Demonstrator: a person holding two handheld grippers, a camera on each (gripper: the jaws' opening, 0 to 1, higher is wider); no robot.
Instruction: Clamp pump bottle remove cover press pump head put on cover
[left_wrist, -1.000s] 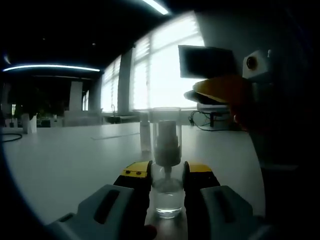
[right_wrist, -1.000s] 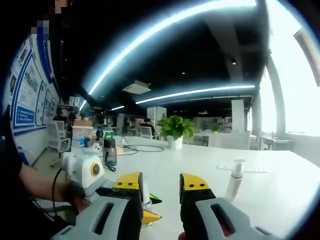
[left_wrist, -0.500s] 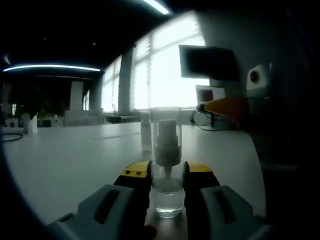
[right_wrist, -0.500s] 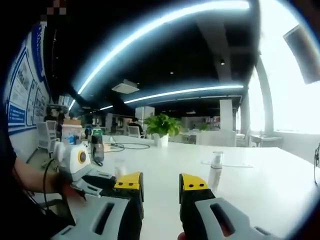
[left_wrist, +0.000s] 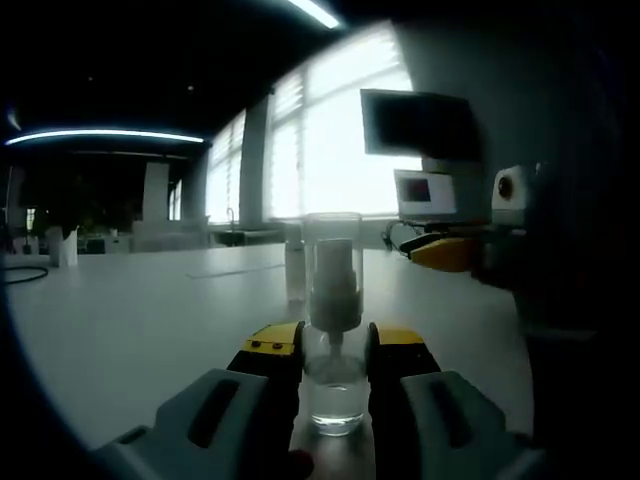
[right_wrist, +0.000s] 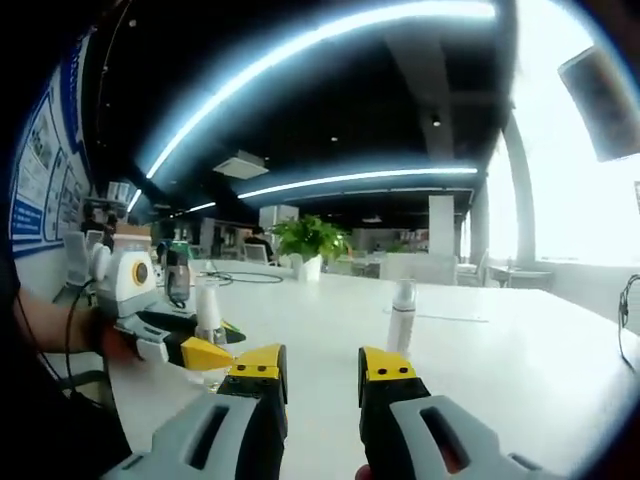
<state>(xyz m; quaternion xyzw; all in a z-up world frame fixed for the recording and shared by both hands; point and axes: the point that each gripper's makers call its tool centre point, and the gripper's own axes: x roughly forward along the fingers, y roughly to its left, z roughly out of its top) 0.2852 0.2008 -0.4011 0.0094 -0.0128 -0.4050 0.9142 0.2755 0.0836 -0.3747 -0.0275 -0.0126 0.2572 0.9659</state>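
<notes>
Left gripper view: your left gripper (left_wrist: 334, 352) has its yellow-tipped jaws clenched on the small clear plastic pump bottle (left_wrist: 333, 330), low on the body, holding it upright on the white surface (left_wrist: 130, 320). The transparent cylindrical cover (left_wrist: 332, 250) is still seated over the white pump head (left_wrist: 333, 290). Judgement: step one, the clamp, is done; cover removal, the pump press and re-covering are all left.

At the right edge of this view your right gripper (left_wrist: 445, 252) sits well apart from the bottle, near cover height. A second slim white spray bottle (left_wrist: 295, 272) stands farther back on the surface and is not in play.

Right gripper view: the right gripper's (right_wrist: 322, 368) jaws are parted with nothing between them. The clamped pump bottle (right_wrist: 209, 312) shows at left, held by the left gripper (right_wrist: 185, 345), and the second spray bottle (right_wrist: 401, 315) stands ahead.

Next, as I judge it, you must bring the released right jaws across to the cover and close on it before lifting.
</notes>
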